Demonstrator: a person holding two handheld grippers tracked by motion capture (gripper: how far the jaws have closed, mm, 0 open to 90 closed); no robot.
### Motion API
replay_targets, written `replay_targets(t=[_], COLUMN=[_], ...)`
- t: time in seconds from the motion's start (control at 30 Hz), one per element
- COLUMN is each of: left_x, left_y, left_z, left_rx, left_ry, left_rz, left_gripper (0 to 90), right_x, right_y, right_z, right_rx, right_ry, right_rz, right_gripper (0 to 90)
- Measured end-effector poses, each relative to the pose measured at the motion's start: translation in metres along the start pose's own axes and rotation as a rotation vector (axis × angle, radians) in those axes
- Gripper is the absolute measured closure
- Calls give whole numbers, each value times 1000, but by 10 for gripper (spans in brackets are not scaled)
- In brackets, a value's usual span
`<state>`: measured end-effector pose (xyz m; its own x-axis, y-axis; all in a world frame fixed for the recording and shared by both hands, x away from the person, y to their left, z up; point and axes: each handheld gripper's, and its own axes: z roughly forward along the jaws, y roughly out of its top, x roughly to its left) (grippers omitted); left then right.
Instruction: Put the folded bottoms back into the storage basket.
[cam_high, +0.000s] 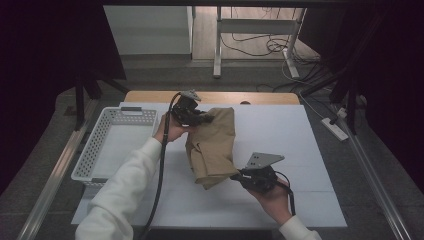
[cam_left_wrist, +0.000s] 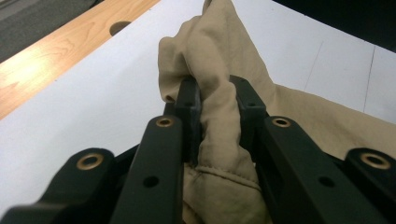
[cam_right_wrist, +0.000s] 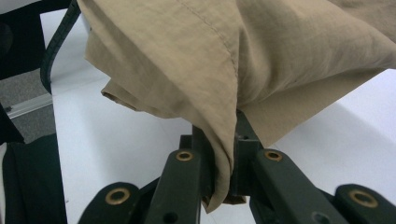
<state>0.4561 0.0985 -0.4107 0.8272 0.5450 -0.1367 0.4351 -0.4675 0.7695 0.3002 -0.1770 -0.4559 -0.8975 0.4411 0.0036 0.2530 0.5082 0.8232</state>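
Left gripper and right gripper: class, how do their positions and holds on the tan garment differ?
The left gripper grips the tan garment at its far end, near the white basket; the right gripper grips its near end. The left bunches a thick fold between its jaws; the right pinches a thinner edge. Both are shut on it.

Lab: curtained rig, floor cables (cam_high: 260, 47), power strip (cam_high: 336, 128)

Plenty of bare room on the white surface (cam_high: 280, 135) right of the tan cloth (cam_high: 212, 147), and along the near edge too. On the left, the white basket (cam_high: 112, 142) sits at the edge, so that side is tight. The cloth fills the middle between the left gripper (cam_high: 202, 119) and right gripper (cam_high: 236, 176), both clamped on it.
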Motion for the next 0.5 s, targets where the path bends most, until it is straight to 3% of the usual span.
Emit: replay_targets(t=[0.5], left_x=[2], left_y=[-2], left_z=[-27], left_rx=[-20], left_ry=[35], left_rz=[-1], left_gripper=[763], right_x=[2], right_y=[15], right_z=[7], right_rx=[-32], right_ry=[18], right_rz=[-10], right_gripper=[840])
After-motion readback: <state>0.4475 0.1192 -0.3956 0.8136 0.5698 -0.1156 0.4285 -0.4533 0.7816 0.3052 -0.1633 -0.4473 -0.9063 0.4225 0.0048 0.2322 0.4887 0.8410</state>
